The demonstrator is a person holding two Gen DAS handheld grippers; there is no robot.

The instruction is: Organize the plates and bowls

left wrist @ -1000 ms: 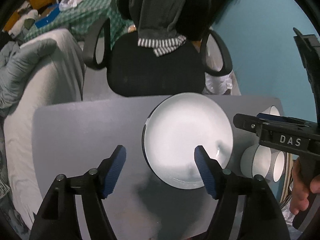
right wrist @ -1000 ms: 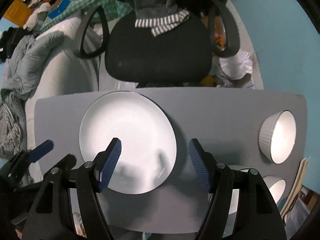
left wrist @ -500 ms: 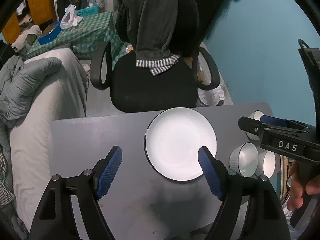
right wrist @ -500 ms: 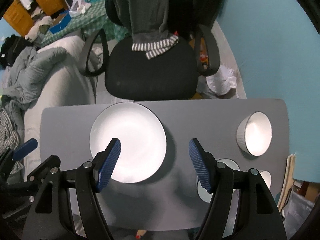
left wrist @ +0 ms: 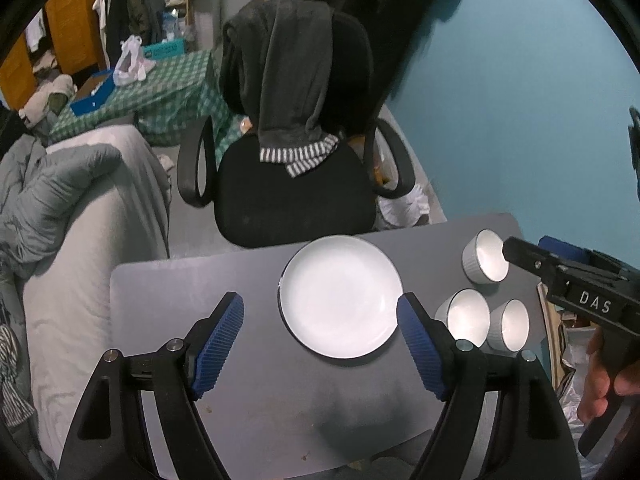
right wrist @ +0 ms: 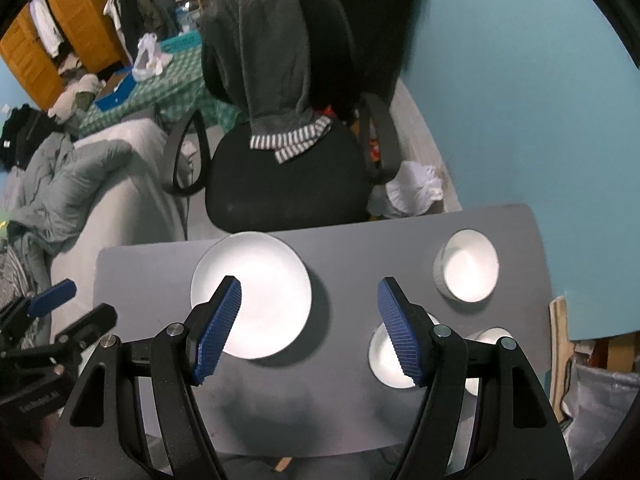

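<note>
Plate [left wrist: 340, 296] round, white, dark rim, flat on table [left wrist: 180, 292].

White plate [left wrist: 341, 297] flat on table; three bowls [left wrist: 468, 314] beside.

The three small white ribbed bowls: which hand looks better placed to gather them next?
Probably the right. The right tool hangs open beside the bowls on the grey table. The left tool is open over the round white plate.
</note>
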